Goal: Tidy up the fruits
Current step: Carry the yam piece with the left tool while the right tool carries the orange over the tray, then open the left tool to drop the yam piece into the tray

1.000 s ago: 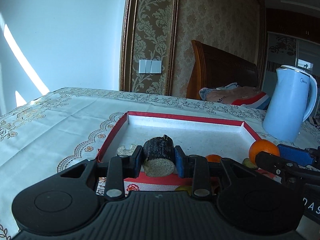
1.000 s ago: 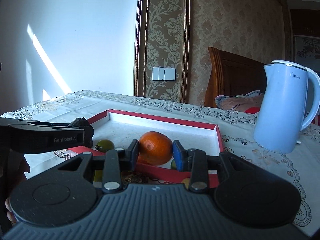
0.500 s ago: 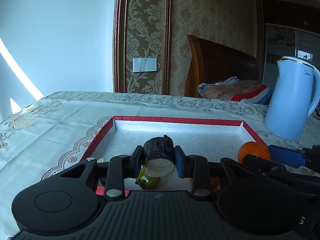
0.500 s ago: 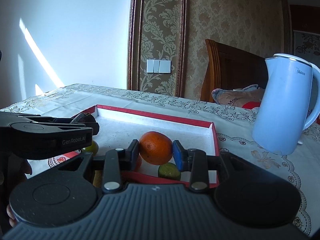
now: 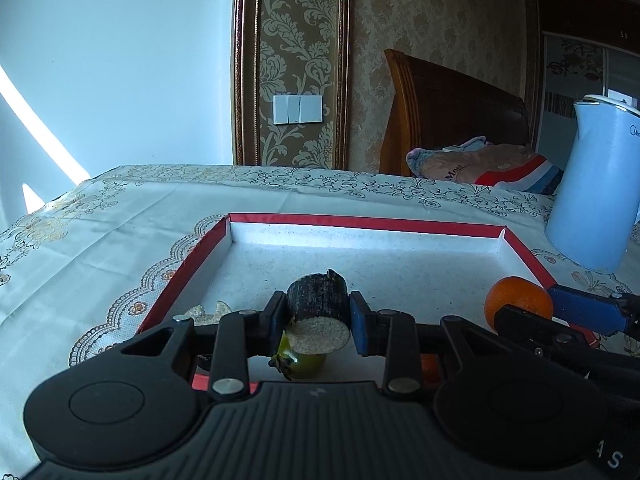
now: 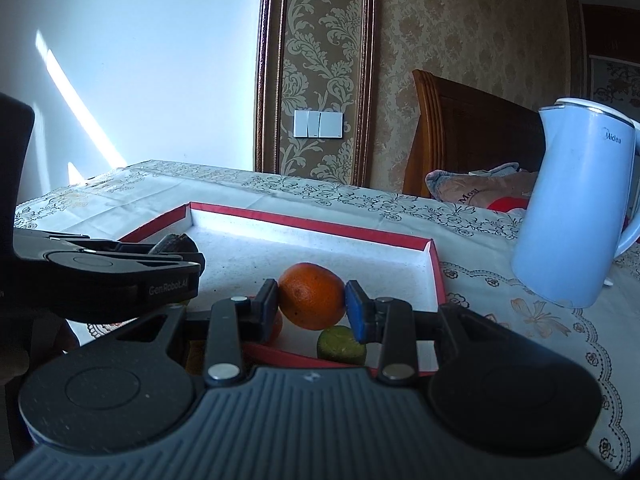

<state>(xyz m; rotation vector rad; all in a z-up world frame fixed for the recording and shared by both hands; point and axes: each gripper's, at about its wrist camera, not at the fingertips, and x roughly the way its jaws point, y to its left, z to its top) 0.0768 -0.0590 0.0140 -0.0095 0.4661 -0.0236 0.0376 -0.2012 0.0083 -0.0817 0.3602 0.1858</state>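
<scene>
We are in a home bedroom: a wooden headboard (image 5: pixel 452 112), damask wallpaper (image 5: pixel 432 12), an embroidered cloth (image 5: pixel 120 232) over the surface, an electric kettle (image 6: pixel 576 204).

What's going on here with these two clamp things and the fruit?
A person is sorting fruit into a red-edged tray, a handheld tool in each hand. The left tool grips a dark cut chunk with a pale face; the right tool grips an orange. Both are held over the tray's near edge. A green fruit already lies in the tray. A blue kettle stands beside it.
</scene>
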